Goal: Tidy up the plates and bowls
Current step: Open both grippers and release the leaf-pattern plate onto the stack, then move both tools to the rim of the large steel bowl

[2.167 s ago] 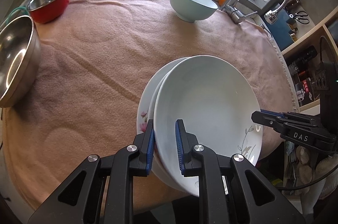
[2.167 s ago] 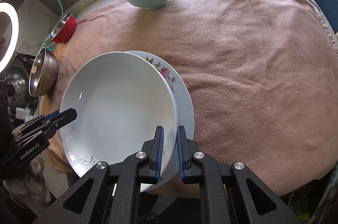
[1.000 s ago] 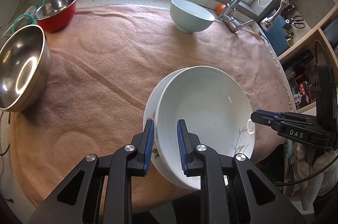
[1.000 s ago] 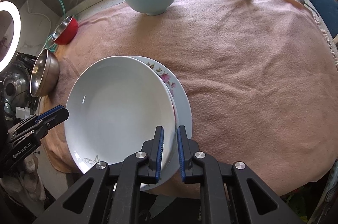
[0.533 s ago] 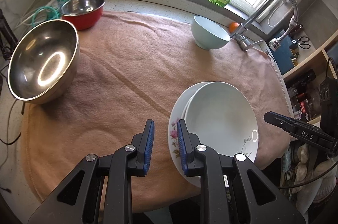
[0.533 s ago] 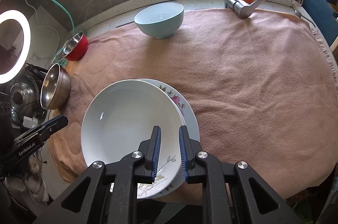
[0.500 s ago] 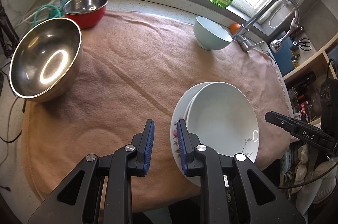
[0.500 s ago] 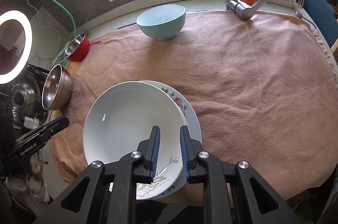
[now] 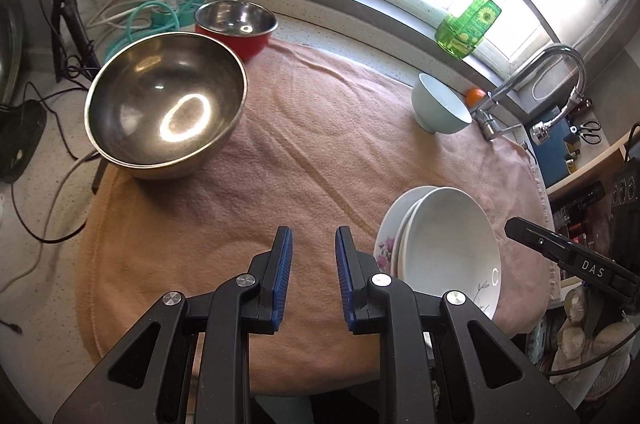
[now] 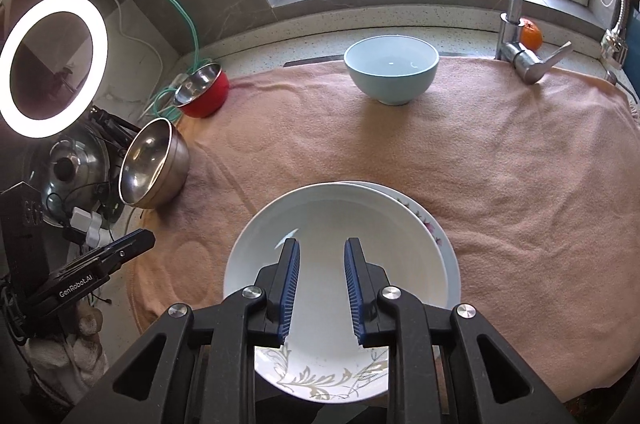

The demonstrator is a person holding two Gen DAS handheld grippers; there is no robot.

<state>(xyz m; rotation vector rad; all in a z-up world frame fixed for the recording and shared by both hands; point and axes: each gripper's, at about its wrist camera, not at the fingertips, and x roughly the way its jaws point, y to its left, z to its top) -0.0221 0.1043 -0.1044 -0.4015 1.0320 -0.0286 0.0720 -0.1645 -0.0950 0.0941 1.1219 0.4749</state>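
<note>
The thin-walled large steel bowl (image 9: 164,104) sits at the left edge of the terry-cloth surface (image 9: 320,160); it could slip off if nudged. The left claw (image 9: 312,276) is spread and empty. The glossy white plate (image 10: 340,264) lies on the floral plate (image 10: 430,224), overhanging the front edge, below the right claw (image 10: 320,288), also spread.

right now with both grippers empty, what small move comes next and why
Probably swing the left gripper toward the large steel bowl. The two plates already lie stacked on the pink towel, and both grippers are open and hold nothing. Three bowls stand apart: the steel one, the red bowl behind it and the light blue bowl. The steel bowl lies nearest the left gripper.
</note>
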